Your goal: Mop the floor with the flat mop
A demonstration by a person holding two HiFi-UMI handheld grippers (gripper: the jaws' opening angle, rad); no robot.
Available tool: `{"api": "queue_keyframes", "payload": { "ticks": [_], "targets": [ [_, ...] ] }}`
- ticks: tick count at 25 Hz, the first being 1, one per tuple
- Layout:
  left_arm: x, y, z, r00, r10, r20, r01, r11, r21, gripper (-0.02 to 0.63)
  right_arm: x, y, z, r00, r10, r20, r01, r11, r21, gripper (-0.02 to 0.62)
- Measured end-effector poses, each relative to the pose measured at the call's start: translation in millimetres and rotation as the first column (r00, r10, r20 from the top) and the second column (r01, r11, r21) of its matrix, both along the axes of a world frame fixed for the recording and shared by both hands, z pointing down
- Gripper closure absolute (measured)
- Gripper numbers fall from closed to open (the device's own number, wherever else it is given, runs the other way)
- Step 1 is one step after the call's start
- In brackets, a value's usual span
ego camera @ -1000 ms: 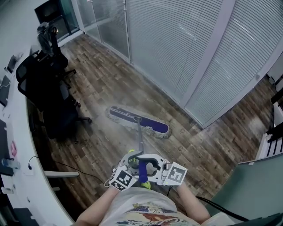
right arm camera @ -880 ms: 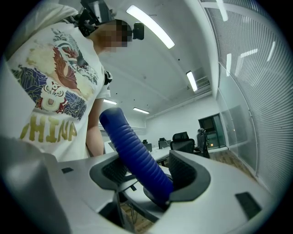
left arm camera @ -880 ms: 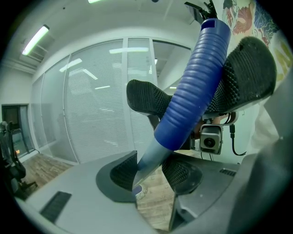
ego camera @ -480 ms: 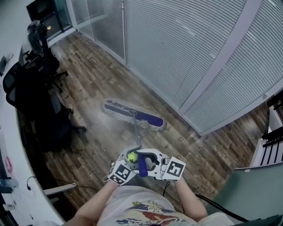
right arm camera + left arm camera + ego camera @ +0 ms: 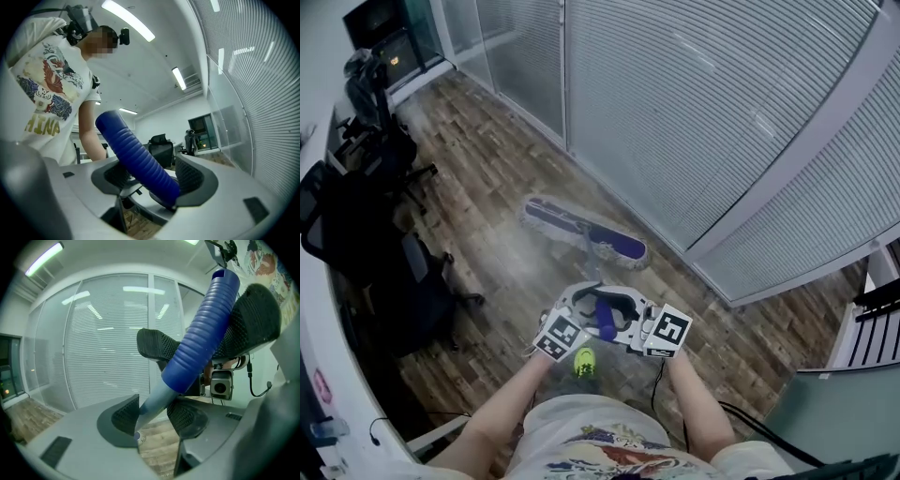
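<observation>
The flat mop's purple head lies on the wooden floor close to the glass wall. Its grey pole rises to a ribbed blue grip in front of my body. My left gripper is shut on the grey pole just below the grip; its jaws have just been opening slightly, with the pole still between the pads. My right gripper is shut on the blue grip, whose end rests against one pad. In the left gripper view the right gripper's black pads flank the blue grip.
Black office chairs and a white desk line the left side. A glass wall with blinds runs along the far side. A black cable lies on the floor at the lower right. A yellow-green shoe shows under my hands.
The mop head has slid up and left along the floor by the glass wall. Both grippers stayed on the handle, and the chairs have drifted toward the left edge.
</observation>
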State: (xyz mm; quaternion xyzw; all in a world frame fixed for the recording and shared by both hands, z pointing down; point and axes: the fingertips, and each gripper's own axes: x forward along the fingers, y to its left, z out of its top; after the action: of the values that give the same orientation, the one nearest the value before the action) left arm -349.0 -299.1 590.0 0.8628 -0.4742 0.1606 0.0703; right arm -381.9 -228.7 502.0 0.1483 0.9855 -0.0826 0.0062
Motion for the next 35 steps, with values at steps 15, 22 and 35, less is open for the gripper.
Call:
{"api": "queue_keyframes", "payload": {
  "ticks": [15,22,35],
  "targets": [
    [-52,-86,10,0.999,0.026,0.040,-0.026,1.000,0.002,0.445,-51,-88,14,0.998,0.044,-0.050,-0.046,0.999,-0.027,0.325],
    [-26,-53,-2,0.999,0.029,0.021,-0.029,1.000,0.013,0.445,-26,-54,2,0.998,0.043,-0.055,-0.044,0.999,-0.014,0.325],
    [101,95,-18,0.995,0.034,-0.089,-0.034,0.999,-0.001,0.433,100,92,-12,0.996,0.054,-0.072,-0.055,0.998,-0.013,0.325]
  ]
}}
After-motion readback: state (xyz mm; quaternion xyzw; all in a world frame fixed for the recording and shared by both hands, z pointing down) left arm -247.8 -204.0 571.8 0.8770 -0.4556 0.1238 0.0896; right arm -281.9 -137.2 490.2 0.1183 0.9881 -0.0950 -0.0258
